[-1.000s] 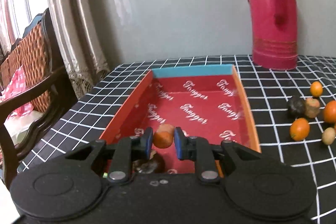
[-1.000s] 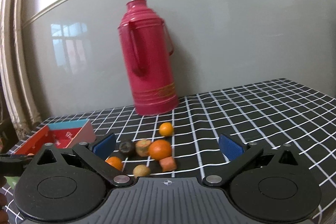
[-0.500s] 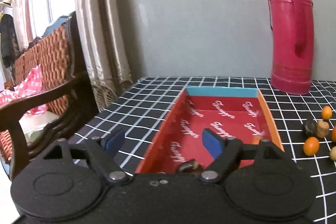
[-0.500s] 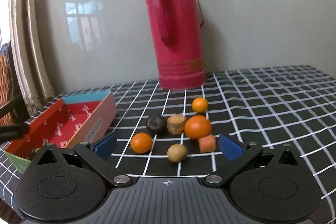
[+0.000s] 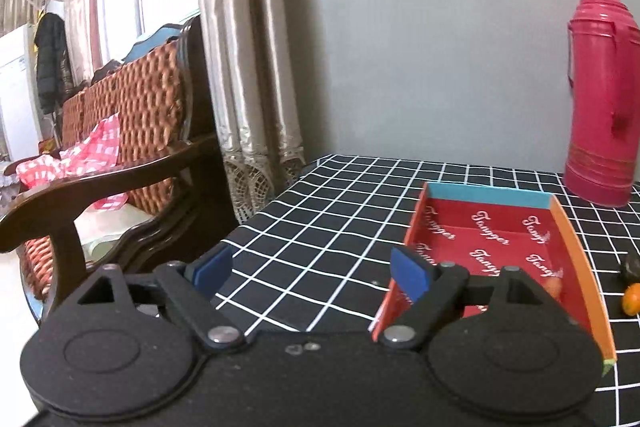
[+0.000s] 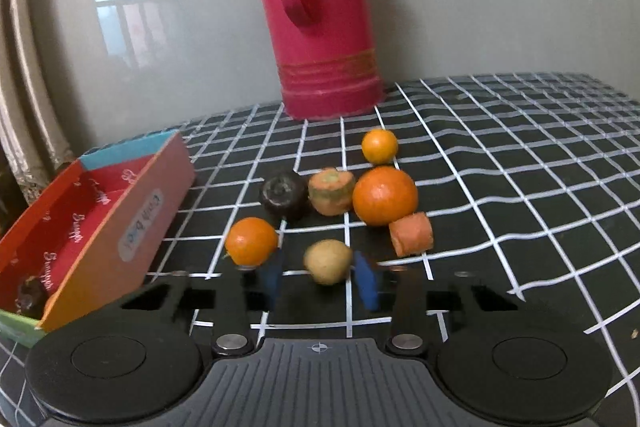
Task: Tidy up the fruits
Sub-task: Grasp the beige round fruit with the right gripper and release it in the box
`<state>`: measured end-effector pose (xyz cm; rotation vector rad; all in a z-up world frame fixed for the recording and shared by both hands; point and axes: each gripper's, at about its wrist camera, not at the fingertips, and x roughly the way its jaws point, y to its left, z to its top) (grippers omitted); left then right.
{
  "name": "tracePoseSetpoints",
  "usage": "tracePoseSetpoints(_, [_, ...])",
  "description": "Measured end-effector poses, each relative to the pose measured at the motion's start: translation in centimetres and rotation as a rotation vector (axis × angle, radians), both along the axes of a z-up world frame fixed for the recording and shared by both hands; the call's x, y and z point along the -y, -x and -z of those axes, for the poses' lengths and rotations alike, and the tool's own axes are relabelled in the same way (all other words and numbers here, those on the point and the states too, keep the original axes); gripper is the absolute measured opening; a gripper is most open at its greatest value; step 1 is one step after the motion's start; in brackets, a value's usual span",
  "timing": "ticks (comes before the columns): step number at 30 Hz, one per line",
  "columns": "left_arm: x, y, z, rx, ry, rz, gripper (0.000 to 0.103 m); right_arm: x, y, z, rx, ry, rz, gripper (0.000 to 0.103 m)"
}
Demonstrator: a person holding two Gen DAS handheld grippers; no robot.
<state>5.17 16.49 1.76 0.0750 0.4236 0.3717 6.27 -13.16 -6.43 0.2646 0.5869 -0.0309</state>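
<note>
A red cardboard box (image 5: 576, 251) (image 6: 132, 211) lies on the black checked table. An orange piece (image 5: 554, 286) and a dark fruit (image 6: 28, 297) lie in it. My left gripper (image 5: 310, 273) is open and empty, at the box's near left corner. Several fruits lie right of the box: a small orange (image 6: 251, 241), a dark fruit (image 6: 283, 193), a carrot stub (image 6: 331, 191), a big orange (image 6: 385, 195), a carrot chunk (image 6: 412, 233), a far small orange (image 6: 379, 145). My right gripper (image 6: 320, 281) stands partly closed around a tan round fruit (image 6: 328, 261), with small gaps to both pads.
A tall pink thermos (image 6: 316, 11) (image 5: 604, 95) stands at the back by the grey wall. A wooden chair with woven back (image 5: 120, 155) and a curtain (image 5: 244, 59) are left of the table edge.
My left gripper let go of the orange piece into the box, opened and drew back to the left. My right gripper moved forward to the fruits and narrowed around the tan fruit.
</note>
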Motion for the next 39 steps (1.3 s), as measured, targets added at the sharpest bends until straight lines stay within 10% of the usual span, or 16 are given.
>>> tracePoseSetpoints(14, [-2.9, -0.1, -0.2, -0.021, 0.074, -0.084, 0.080, -0.9, 0.7, -1.2, 0.083, 0.022, -0.019, 0.027])
tracePoseSetpoints(23, [-3.6, -0.3, -0.1, -0.038, 0.094, -0.123, 0.081, -4.2, 3.7, -4.8, 0.309, -0.068, -0.280, 0.027])
tracePoseSetpoints(39, [-2.8, -0.4, -0.1, -0.040, 0.069, -0.108, 0.082, -12.2, 3.0, -2.7, 0.223, -0.027, -0.556, 0.027])
